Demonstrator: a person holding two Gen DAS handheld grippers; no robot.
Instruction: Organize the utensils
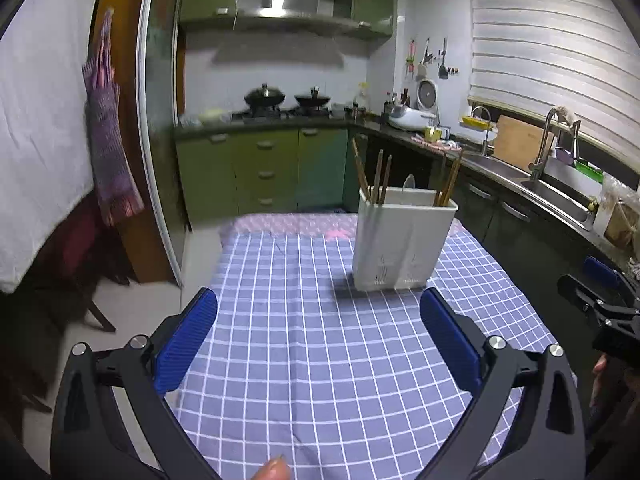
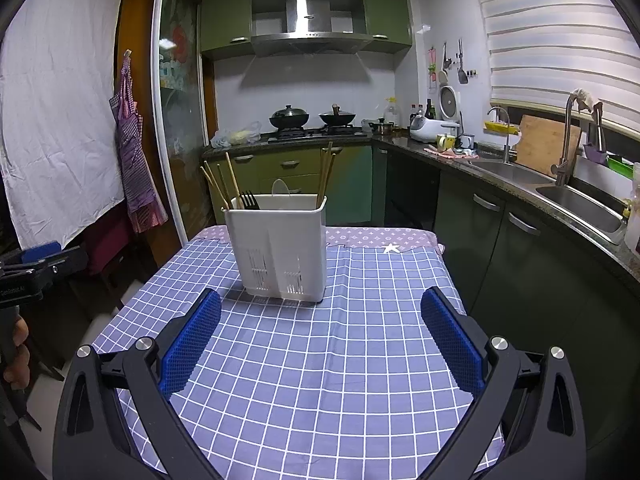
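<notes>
Looking down the left wrist view: left gripper [image 1: 319, 322] has its jaws spread wide, nothing between the blue pads [image 1: 186, 346]. It hangs over the near end of the bench, which is covered by a blue checked cloth [image 1: 304, 360]. White utensil holder [image 1: 402, 238] stands upright on the cloth, ahead and a bit right of the jaws, well apart from them. Chopsticks [image 1: 378, 178] stick up from its left compartment, more chopsticks [image 1: 450, 180] from its right end, and a pale spoon [image 1: 409, 183] shows in the middle; this view is motion-blurred, so anything else inside is hard to make out. Right gripper [image 1: 596, 300] shows at the right edge, off the bench side; jaw state not readable from here.

Right wrist view: right gripper [image 2: 320, 322] also has jaws fully released, holding nothing, over the cloth [image 2: 320, 360]. Holder [image 2: 280, 246] sits ahead and slightly left, upright, near the far end of the bench. Sharper here: chopsticks [image 2: 228, 184] plus a black fork [image 2: 250, 200] at the left end, spoon [image 2: 282, 189] in the middle, chopsticks [image 2: 326, 172] at the right. Left gripper [image 2: 38, 256] visible at the left edge.
</notes>
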